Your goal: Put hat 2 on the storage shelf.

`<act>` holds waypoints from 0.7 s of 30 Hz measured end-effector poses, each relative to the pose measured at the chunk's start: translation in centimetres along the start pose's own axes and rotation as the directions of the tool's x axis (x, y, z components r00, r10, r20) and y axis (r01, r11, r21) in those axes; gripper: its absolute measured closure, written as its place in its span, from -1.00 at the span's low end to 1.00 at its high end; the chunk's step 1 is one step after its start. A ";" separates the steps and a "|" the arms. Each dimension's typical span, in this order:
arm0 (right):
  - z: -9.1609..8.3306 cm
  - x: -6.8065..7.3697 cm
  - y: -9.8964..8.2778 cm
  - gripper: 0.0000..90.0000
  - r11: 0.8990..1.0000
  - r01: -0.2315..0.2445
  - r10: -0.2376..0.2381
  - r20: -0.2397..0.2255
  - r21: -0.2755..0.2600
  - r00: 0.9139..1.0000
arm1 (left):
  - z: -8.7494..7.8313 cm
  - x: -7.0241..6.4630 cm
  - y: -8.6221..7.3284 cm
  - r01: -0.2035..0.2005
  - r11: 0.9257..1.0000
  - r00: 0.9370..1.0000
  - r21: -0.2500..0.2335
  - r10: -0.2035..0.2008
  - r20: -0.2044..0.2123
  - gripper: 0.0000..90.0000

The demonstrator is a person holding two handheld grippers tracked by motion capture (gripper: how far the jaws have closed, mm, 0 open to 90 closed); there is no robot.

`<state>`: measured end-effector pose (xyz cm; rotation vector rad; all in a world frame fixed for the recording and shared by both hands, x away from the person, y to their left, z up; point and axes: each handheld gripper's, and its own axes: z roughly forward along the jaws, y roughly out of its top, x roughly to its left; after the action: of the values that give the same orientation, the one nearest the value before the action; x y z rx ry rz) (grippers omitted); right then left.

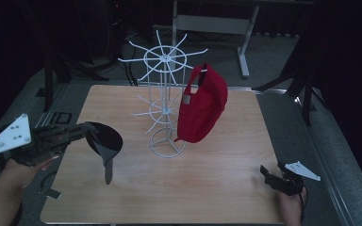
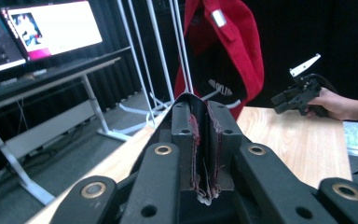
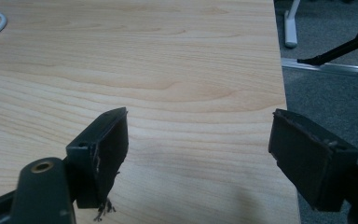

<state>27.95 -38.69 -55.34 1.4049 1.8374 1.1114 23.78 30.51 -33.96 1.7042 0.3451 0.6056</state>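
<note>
in the high view the left gripper (image 1: 87, 129) is at the left edge of the table (image 1: 217, 188), raised above the wood, and its jaws are closed on the rim of a black cap (image 1: 104, 141). the cap hangs open from the jaws like a dark shallow bowl, and a narrow grey strap or brim part hangs down from it toward the table. the cap is dark, nearly black, with a smooth matte cloth, and it does not touch the table. in the left gripper view the two jaws stand almost together, and a thin fold of the dark cloth (image 2: 208, 140) with a reddish frayed edge is pressed between the pads.

the right gripper (image 1: 269, 175) rests low at the near right corner of the table, held by a hand (image 1: 292, 202). in the right gripper view its jaws stand wide apart, with bare wood between them, so it holds nothing.

farther, in the middle of the table, stands a white wire rack (image 1: 166, 94) with thin arms spreading out. a red cap (image 1: 205, 106) hangs on its right side, with a small grey buckle on its strap.

behind the table a white desk frame (image 1: 217, 23) stands on the grey floor.
</note>
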 end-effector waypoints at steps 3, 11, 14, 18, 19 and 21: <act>0.0 0.0 0.0 -0.57 1.000 -0.003 0.003 0.000 0.001 1.000 | 0.7 0.1 1.3 -0.020 1.000 1.000 0.005 0.019 0.013 0.86; 0.1 0.0 0.0 -0.57 1.000 0.007 -0.007 0.001 0.005 1.000 | 1.6 0.1 4.3 -0.034 0.998 0.998 -0.060 0.037 0.048 0.86; 0.0 0.0 0.0 -0.57 1.000 0.008 -0.008 0.002 0.008 1.000 | 1.8 0.2 5.5 -0.040 0.995 0.998 -0.088 0.045 0.055 0.86; 0.1 0.1 0.0 -0.57 1.000 0.004 -0.004 0.003 0.009 1.000 | 2.6 0.2 7.2 -0.063 0.995 0.997 -0.078 0.067 0.047 0.86; 0.1 0.1 0.0 -0.57 1.000 0.006 -0.006 0.002 0.008 1.000 | 2.9 0.2 7.6 -0.069 0.995 0.996 -0.077 0.072 0.043 0.86; 0.1 0.0 0.0 -0.57 1.000 0.005 -0.005 0.001 0.012 1.000 | 3.5 0.2 8.3 -0.073 0.994 0.996 -0.080 0.076 0.036 0.86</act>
<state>28.01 -38.62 -55.36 1.4070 1.8488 1.0993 25.11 25.90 -26.29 1.6568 0.2281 0.6321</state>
